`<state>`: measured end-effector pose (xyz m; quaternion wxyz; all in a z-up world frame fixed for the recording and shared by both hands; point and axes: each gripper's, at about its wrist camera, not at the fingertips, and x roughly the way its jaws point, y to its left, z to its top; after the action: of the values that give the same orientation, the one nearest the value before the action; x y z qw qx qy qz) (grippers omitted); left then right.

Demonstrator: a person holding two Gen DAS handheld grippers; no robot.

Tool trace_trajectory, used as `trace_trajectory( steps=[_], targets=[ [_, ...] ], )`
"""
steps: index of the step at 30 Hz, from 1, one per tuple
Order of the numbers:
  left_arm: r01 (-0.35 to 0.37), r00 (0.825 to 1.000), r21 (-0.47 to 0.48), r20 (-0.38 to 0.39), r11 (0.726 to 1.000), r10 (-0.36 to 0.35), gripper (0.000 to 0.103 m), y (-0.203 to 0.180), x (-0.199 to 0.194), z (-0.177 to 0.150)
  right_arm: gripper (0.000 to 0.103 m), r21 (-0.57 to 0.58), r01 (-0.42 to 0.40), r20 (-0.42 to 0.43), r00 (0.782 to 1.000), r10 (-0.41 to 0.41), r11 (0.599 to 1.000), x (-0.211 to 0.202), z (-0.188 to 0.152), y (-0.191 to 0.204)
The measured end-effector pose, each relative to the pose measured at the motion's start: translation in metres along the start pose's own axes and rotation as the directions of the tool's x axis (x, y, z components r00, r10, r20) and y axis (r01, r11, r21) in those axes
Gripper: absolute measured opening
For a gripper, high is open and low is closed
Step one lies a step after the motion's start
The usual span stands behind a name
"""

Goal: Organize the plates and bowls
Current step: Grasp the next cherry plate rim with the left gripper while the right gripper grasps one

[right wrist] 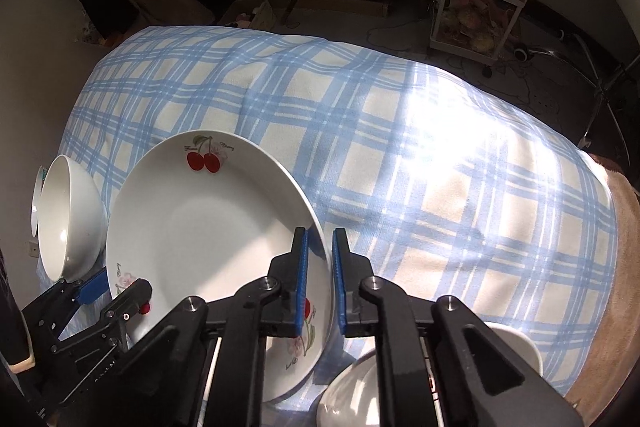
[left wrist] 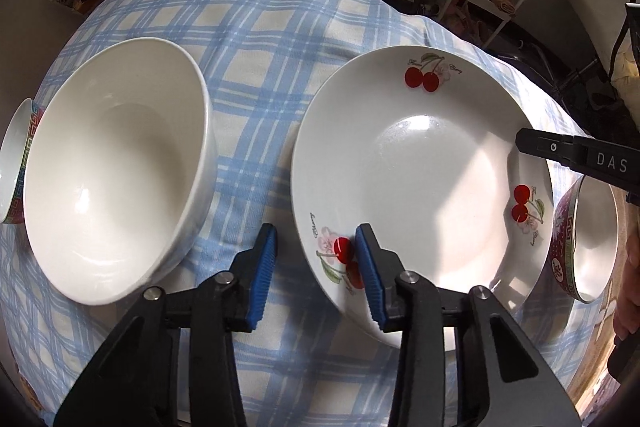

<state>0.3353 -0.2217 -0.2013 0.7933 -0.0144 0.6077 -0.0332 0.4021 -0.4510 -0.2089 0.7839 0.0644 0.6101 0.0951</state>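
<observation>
Blue-checked cloth covers the tabletop (right wrist: 400, 163) beneath you; your left tool (left wrist: 316, 267) straddles the cherry plate (left wrist: 420, 163) rim at 7 o'clock, jaws not yet pressing. Your right tool (right wrist: 320, 279) pinches the rim at 4 o'clock. Farther left sits the white bowl (left wrist: 116, 167).

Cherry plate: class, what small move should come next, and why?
Probably close the left hand-held gripper on the cherry plate: its outer pad stands clear of the rim, while the right hand-held gripper grips the opposite edge.
</observation>
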Motion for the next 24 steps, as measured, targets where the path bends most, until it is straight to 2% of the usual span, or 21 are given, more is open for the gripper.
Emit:
trace_trajectory(
  steps=[1,3,6,16,20,24],
  targets=[
    [0.018,1.000,0.009,-0.004,1.000,-0.018,0.024,-0.002,0.000,0.001,0.012,-0.008,0.007,-0.001,1.000,-0.007,1.000,0.000,0.000,0.002],
    [0.019,1.000,0.011,-0.004,1.000,-0.019,0.022,-0.001,0.001,0.004,0.012,-0.014,0.016,-0.007,1.000,-0.016,1.000,0.001,0.001,0.003],
    [0.064,0.998,-0.017,-0.006,0.998,-0.064,0.019,0.007,0.001,0.006,0.012,0.012,-0.006,-0.007,1.000,0.006,1.000,0.001,0.001,-0.002],
    [0.102,0.995,-0.037,-0.016,0.994,-0.103,0.018,0.015,-0.008,0.002,0.013,0.040,-0.008,0.002,1.000,0.008,0.999,-0.010,-0.003,-0.004],
    [0.121,0.993,-0.010,-0.009,0.993,-0.121,0.016,0.012,-0.015,0.004,0.012,0.038,-0.001,0.010,1.000,0.000,0.999,-0.017,-0.010,-0.006],
    [0.142,0.990,-0.005,-0.010,0.990,-0.142,0.015,0.011,-0.023,0.005,0.012,0.079,-0.032,0.021,0.999,0.031,0.996,-0.025,-0.018,-0.016]
  ],
)
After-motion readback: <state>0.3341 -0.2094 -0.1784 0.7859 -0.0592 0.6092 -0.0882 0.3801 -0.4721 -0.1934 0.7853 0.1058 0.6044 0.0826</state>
